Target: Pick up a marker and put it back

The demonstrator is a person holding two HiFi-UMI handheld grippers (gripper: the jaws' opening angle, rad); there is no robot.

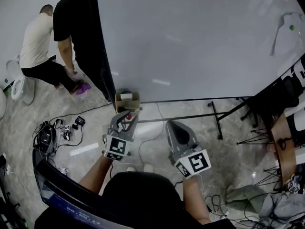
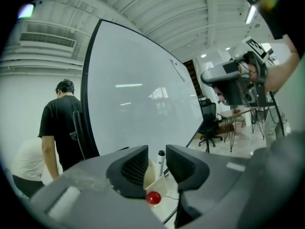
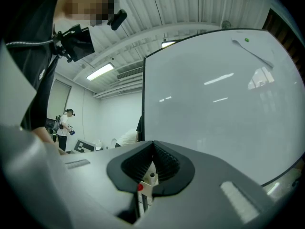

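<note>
1. Starting at the far left: a crouching person in a cream shirt (image 1: 35,46) and a standing person in a black shirt (image 1: 71,18) are by the whiteboard (image 1: 190,42) edge; neither is part of my task.
2. My left gripper (image 1: 126,117) points at the foot of the whiteboard; its jaws are spread about as wide as they go; the pads press on nothing, so it holds nothing.
3. The marker (image 2: 161,162), white with a black cap, stands upright in the small cardboard box (image 1: 127,104) at the board's bottom edge; in the left gripper view it lines up in the gap between the jaws, apart from both pads as far as I can tell.
4. My right gripper (image 1: 172,124) hangs just right of the left one, away from the box; its jaws are closed tip to tip with nothing clamped between them.
5. Progress, my judgement: the marker sits back in its box, so the put-back looks done; what is left is only pulling the left gripper clear without knocking the box.
</note>
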